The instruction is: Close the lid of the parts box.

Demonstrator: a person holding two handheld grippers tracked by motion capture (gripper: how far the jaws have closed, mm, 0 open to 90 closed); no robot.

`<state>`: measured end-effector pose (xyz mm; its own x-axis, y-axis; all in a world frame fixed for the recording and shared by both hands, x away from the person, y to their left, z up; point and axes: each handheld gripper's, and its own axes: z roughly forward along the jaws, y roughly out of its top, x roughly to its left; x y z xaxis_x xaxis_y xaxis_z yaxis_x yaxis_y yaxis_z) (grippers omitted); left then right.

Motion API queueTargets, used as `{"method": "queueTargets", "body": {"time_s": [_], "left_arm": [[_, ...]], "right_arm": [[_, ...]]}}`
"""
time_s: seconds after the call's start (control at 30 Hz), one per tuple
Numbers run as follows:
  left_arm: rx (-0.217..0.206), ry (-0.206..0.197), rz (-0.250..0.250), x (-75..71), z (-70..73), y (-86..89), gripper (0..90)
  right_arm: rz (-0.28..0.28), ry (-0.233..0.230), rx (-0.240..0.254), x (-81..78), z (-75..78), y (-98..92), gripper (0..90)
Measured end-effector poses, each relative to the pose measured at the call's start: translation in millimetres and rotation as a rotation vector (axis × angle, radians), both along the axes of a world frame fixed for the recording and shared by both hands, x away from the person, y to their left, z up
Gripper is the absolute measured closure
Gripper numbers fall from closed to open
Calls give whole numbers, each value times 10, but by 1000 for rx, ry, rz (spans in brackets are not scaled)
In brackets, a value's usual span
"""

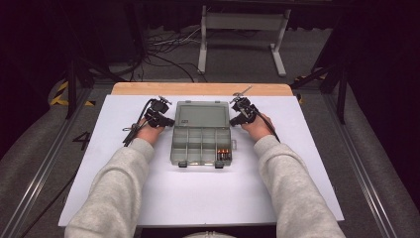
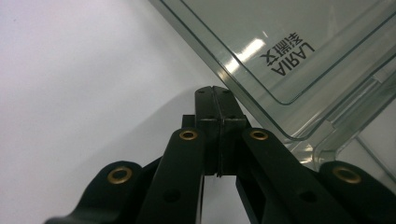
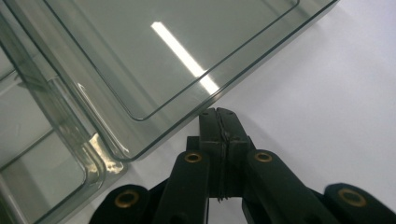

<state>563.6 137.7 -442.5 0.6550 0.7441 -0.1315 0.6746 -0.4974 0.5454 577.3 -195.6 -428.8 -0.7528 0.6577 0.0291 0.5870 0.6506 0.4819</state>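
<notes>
Clear box (image 1: 202, 144) sat mid-bench (image 1: 198, 198), batteries (image 1: 223, 154) in its near-right compartment, lid (image 1: 202, 114) open and lying back. Left gripper (image 1: 170, 121) and right gripper (image 1: 233, 120) flanked the lid, fingers closed, empty, tips just beside its edges. Cables (image 1: 168, 54) littered the floor beyond.

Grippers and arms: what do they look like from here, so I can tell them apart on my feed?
Both are alike: the left gripper and right gripper are black, with brass-coloured rivets on the linkage arms and a dark cable trailing back. The person wears light grey sweatshirt sleeves.
</notes>
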Motion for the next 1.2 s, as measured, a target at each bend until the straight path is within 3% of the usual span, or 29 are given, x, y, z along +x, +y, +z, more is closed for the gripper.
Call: {"method": "queueTargets", "body": {"time_s": [0.23, 0.5, 0.8, 1.0, 1.2], "left_arm": [[-14, -2, 8, 18, -8, -8, 895], [4, -20, 0, 31, -8, -42, 895], [-3, -24, -4, 29, -8, -33, 894], [-27, -40, 4, 26, 29, -12, 894], [-25, -56, 12, 6, 54, -15, 894]], "right_arm": [[-11, -17, 19, 39, -16, 28, 900], [-16, -21, 33, 60, -25, 37, 900], [-14, -34, 43, 64, -27, 33, 894], [-10, -47, 73, 61, 24, -2, 893], [-12, -73, 111, 57, 80, -33, 897]]}}
